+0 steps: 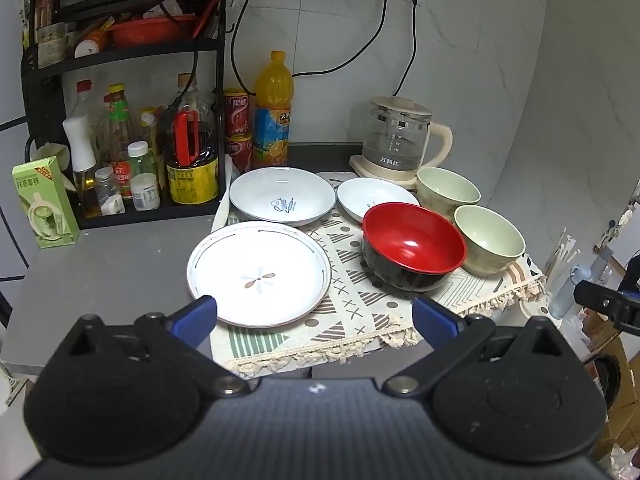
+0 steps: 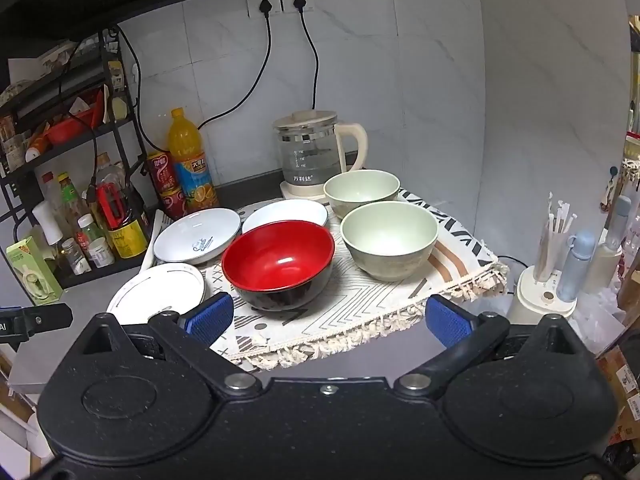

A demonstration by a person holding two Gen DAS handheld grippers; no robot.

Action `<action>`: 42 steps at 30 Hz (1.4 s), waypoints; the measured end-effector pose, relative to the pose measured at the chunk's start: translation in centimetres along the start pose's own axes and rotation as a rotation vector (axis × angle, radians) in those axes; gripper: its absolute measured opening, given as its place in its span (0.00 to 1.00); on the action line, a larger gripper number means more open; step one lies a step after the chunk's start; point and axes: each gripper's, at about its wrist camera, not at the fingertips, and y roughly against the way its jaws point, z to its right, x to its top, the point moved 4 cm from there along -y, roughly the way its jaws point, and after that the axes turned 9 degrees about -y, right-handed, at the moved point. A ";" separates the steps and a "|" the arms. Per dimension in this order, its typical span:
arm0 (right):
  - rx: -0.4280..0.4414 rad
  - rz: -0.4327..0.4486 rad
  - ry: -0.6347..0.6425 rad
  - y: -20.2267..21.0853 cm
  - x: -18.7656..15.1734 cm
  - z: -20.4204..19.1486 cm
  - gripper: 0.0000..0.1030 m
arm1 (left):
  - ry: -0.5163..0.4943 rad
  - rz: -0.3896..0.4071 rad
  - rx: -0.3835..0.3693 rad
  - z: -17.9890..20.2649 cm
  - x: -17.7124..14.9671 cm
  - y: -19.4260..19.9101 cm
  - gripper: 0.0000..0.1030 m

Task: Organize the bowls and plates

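Kettle (image 1: 400, 136) — "万利达" printed on its glass. Left of kettle: plate (image 1: 282, 196) with script "Sweet"; orange bottle (image 1: 273, 112) label — "大", rest unclear.

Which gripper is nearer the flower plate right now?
Left. The left gripper hovers open just before the flower plate; the right gripper is off to its right, facing the red bowl.

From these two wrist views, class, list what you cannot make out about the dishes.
- Second blue-rimmed plate: near part hidden behind the red bowl in both views.
- Flower plate: near edge covered by the right gripper in the right wrist view.
- Red bowl's foot: hidden below its own body.
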 end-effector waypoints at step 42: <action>0.018 -0.005 0.041 0.1 0.0 -1.0 1.00 | 0.011 -0.004 0.004 -0.4 -0.5 0.9 1.00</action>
